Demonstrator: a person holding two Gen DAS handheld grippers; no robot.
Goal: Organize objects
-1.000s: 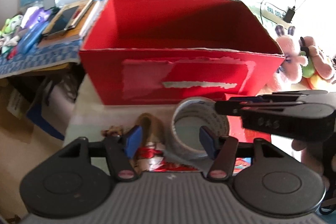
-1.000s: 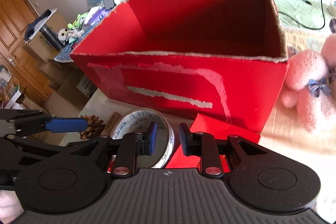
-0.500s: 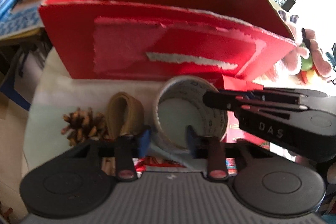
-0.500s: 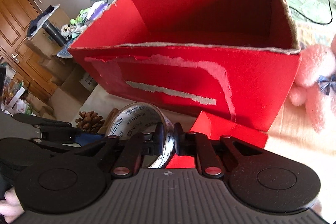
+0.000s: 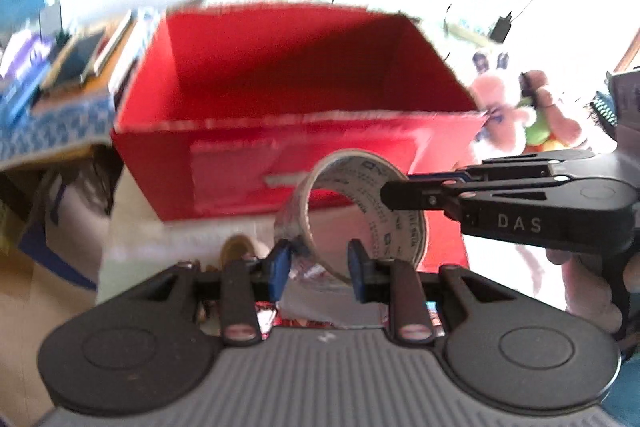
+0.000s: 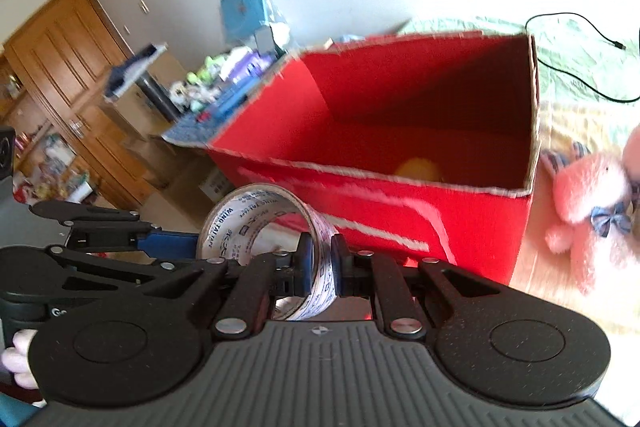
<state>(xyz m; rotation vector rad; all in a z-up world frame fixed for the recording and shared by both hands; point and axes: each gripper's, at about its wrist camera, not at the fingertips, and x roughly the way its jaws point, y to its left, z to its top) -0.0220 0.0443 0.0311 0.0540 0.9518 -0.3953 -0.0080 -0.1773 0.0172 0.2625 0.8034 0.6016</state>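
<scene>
Clear printed tape roll (image 6: 256,223), clamped by both jaws.

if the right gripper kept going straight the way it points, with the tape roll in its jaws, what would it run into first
Most likely the near wall of the red box. The right gripper is shut on the tape roll and aims at that wall just below its rim. Depth is unclear, so it might clear the rim instead.

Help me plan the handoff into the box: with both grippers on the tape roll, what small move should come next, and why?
Probably carry the tape roll forward and a little higher, over the near rim of the red box. Both the left gripper and the right gripper are shut on its wall, it hangs clear of the table, yet it sits in front of the box's near wall, not above the opening.
</scene>
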